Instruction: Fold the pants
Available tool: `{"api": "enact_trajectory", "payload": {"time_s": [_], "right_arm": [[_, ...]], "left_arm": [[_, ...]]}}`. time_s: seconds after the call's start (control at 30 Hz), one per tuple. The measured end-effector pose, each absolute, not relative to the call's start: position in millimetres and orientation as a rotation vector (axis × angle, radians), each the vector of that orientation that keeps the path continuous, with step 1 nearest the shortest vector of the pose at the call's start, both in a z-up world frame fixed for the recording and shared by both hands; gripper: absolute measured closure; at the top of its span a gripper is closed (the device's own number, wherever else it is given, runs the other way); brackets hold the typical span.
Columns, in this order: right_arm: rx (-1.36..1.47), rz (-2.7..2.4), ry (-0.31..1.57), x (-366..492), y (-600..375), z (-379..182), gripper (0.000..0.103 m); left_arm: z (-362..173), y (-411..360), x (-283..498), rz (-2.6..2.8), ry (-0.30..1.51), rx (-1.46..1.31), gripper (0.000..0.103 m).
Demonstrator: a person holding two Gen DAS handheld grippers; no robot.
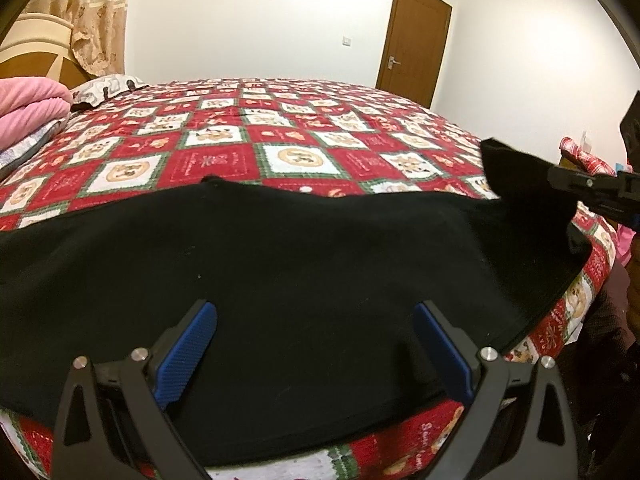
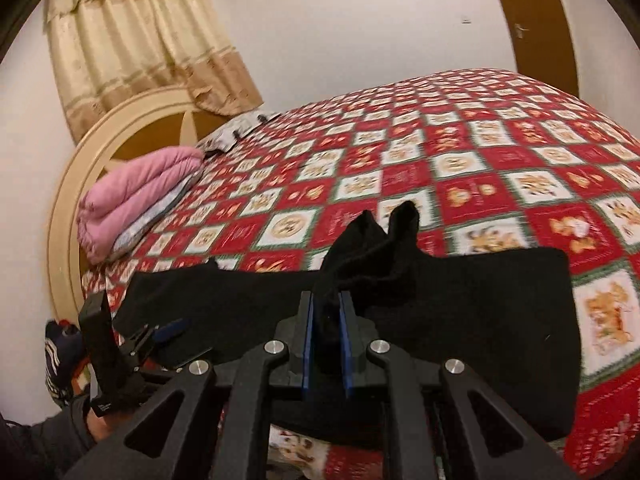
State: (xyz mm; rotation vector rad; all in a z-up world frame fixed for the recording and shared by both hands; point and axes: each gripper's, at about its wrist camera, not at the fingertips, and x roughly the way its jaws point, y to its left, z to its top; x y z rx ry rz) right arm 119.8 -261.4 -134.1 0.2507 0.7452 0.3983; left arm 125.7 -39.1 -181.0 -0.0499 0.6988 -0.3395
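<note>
Black pants (image 1: 280, 248) lie spread across the near edge of the bed. My left gripper (image 1: 315, 307) hovers low over them, its blue pads (image 1: 188, 356) wide apart and open, with flat cloth under them. In the right wrist view my right gripper (image 2: 326, 300) is shut on a bunched fold of the pants (image 2: 460, 320), and the cloth stands up above its pads. The left wrist view shows the right gripper (image 1: 560, 178) at the far right, lifting a black corner off the bed. The left gripper (image 2: 168, 330) shows at the lower left of the right wrist view.
The bed carries a red, white and green patchwork cover (image 1: 280, 132). A folded pink quilt (image 2: 136, 196) and a pillow (image 1: 106, 86) lie by the headboard (image 2: 76, 168). A curtain (image 2: 136, 40) hangs behind it and a brown door (image 1: 416, 40) is in the far wall. A person's hand (image 2: 100, 424) holds the left gripper.
</note>
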Motion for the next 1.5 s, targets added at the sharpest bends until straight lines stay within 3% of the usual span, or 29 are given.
{"api": "enact_trajectory", "payload": {"time_s": [0.87,0.93,1.07,1.27,1.5], "right_arm": [[0.020,0.525,0.951,124,-169,-197,0.090],[0.003,0.533,0.957,123,-168,-192,0.084],[-0.002,0.577,0.959,114,-178,-171,0.058],[-0.010,0.459,0.882,113,-235,-138,0.058],[0.249,0.223,0.845,129,-327,-151,0.057]], "left_arm": [[-180,-31,124,-0.343,0.679,-0.074,0.002],[-179,-30,124,-0.344,0.681,-0.087,0.002],[-172,-25,125,-0.343,0.692,-0.112,0.002],[-160,-46,134,-0.436,0.722,-0.136,0.002],[-162,-95,159,-0.560,0.824,-0.199,0.007]]}}
